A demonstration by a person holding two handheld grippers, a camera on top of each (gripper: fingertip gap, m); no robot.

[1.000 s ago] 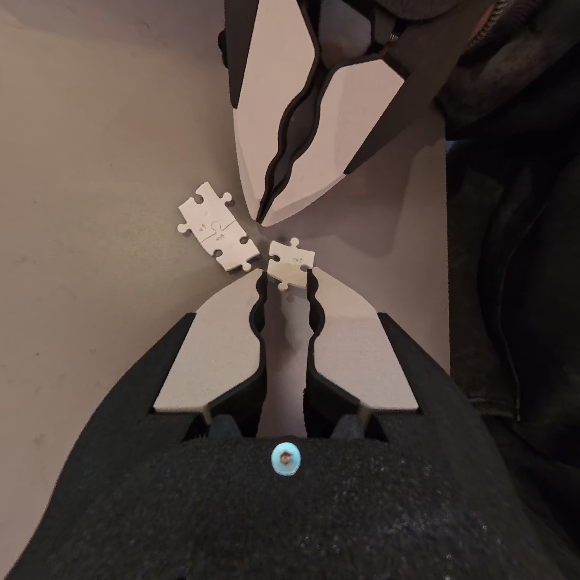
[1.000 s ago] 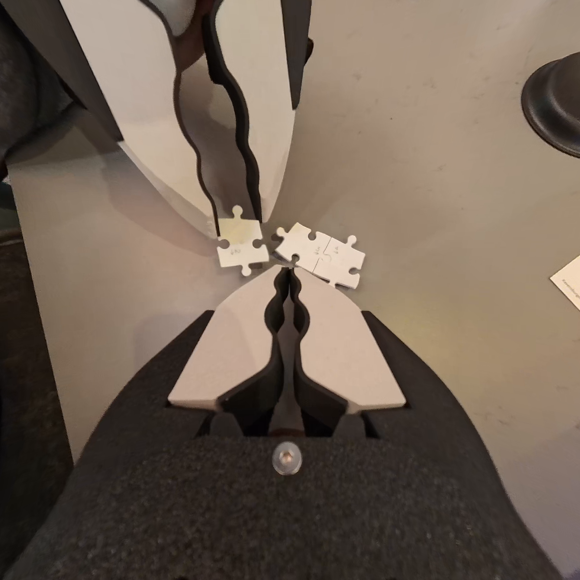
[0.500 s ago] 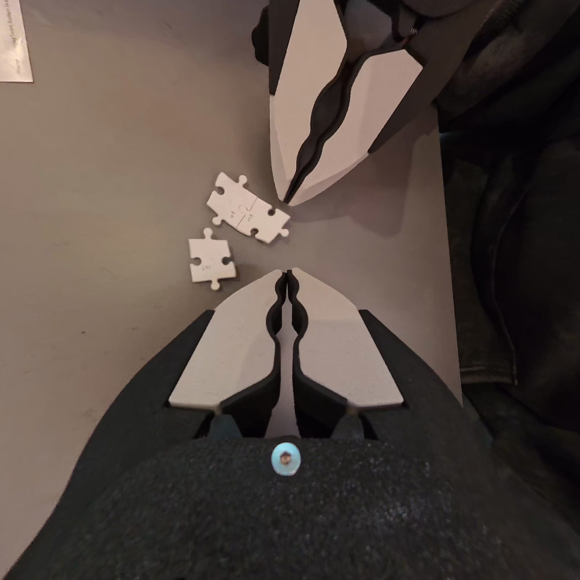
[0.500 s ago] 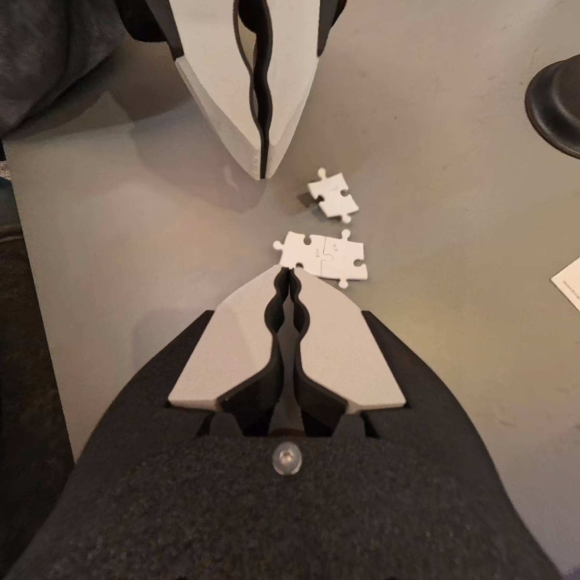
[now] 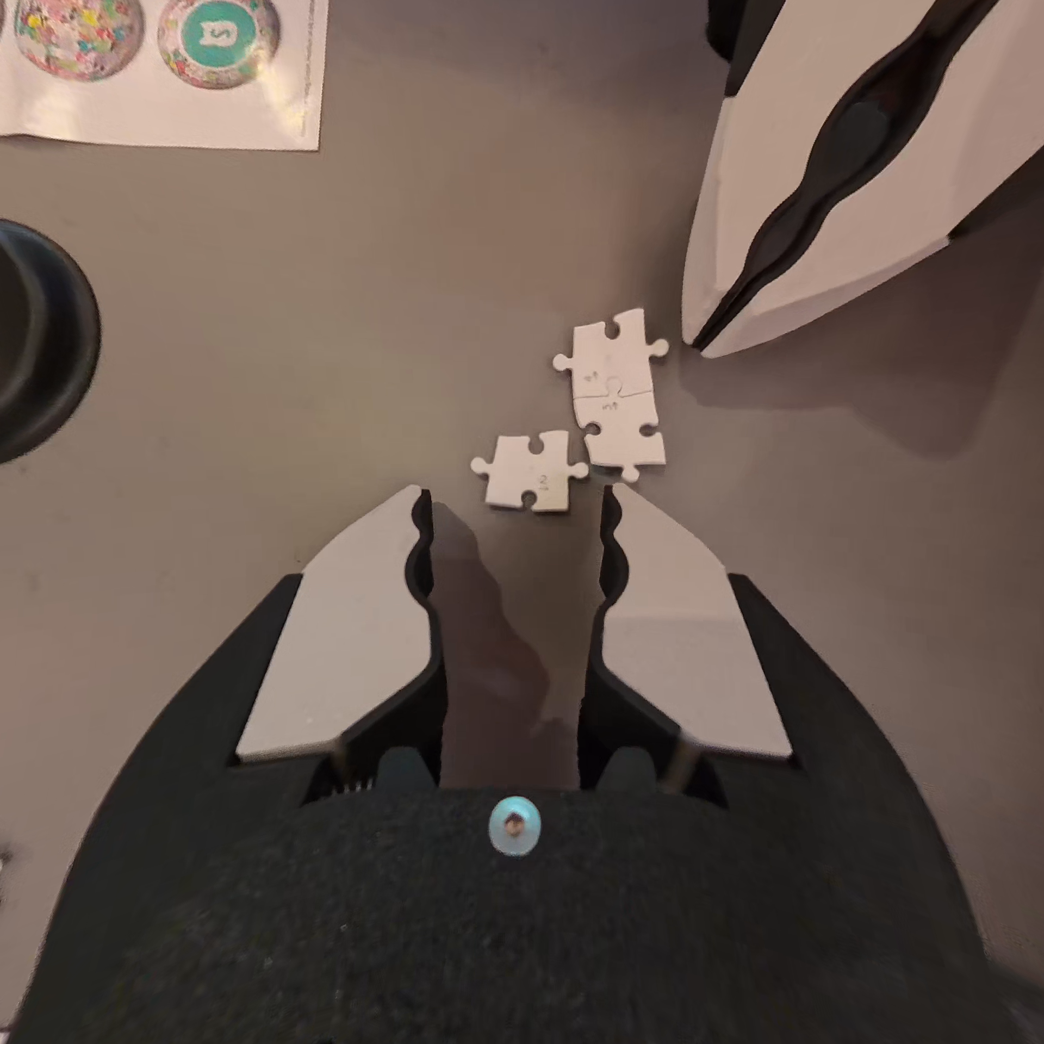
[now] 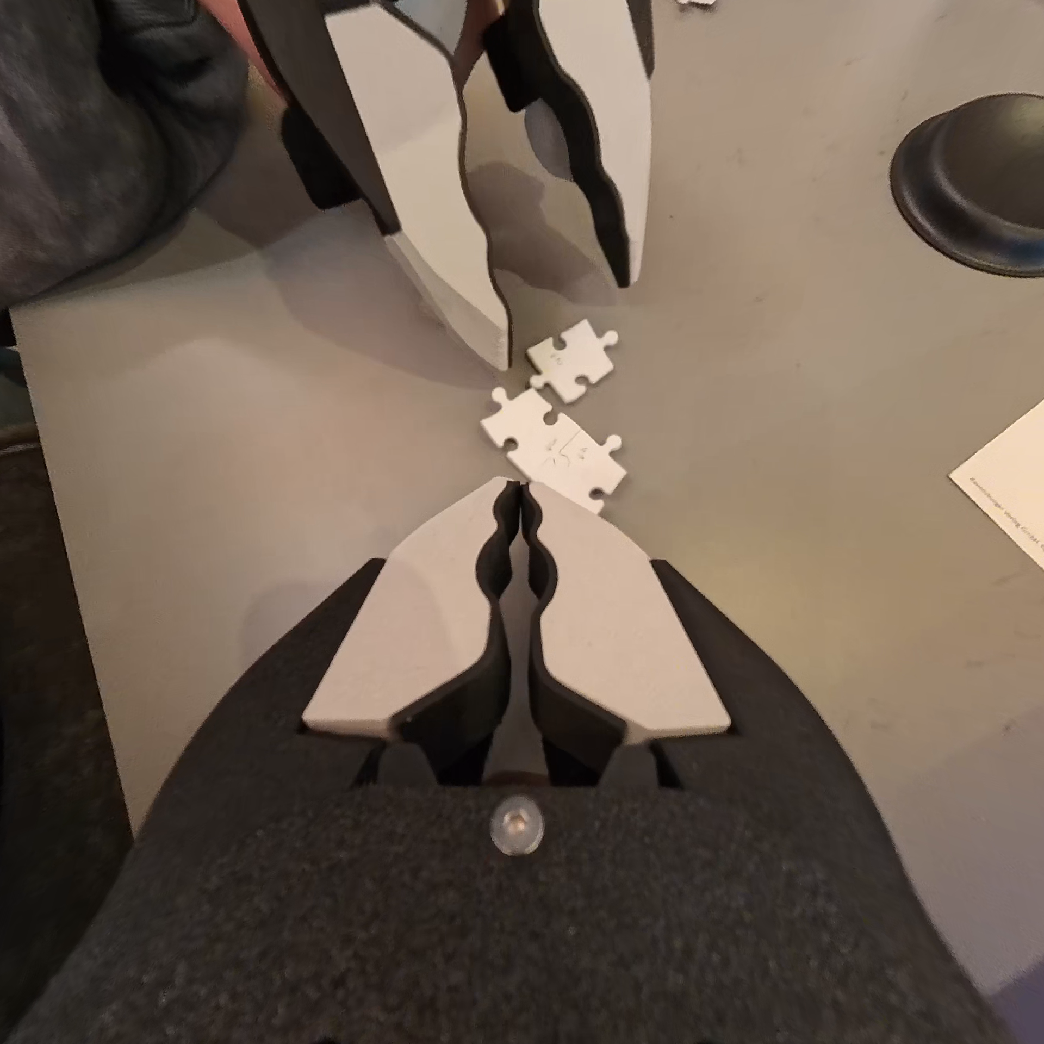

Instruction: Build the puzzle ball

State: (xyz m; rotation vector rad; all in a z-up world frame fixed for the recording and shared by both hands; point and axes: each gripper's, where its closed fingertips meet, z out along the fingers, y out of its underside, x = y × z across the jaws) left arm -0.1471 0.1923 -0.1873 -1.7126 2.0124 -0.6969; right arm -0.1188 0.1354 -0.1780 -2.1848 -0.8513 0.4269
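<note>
A single white puzzle piece (image 5: 530,473) lies face down on the grey table, just beyond my open, empty left gripper (image 5: 514,494). Two joined white pieces (image 5: 616,395) lie right beside it, a tab of the single piece nearly touching them. My right gripper (image 6: 518,490) is shut and empty, its tips at the near edge of the joined pair (image 6: 556,446). In the right wrist view the single piece (image 6: 573,361) lies beyond the pair, with the left gripper (image 6: 565,316) open above it. In the left wrist view the right gripper (image 5: 697,342) shows shut at the upper right.
A printed sheet with round pictures (image 5: 164,73) lies at the far left and also shows in the right wrist view (image 6: 1000,491). A black round stand (image 5: 39,339) sits at the left and shows at the right wrist view's upper right (image 6: 977,186). The table edge (image 6: 73,565) and a dark sleeve (image 6: 101,124) are at left.
My left gripper has opened and turned toward the single piece, which now lies close to the joined pair. The right gripper stays shut by the pair.
</note>
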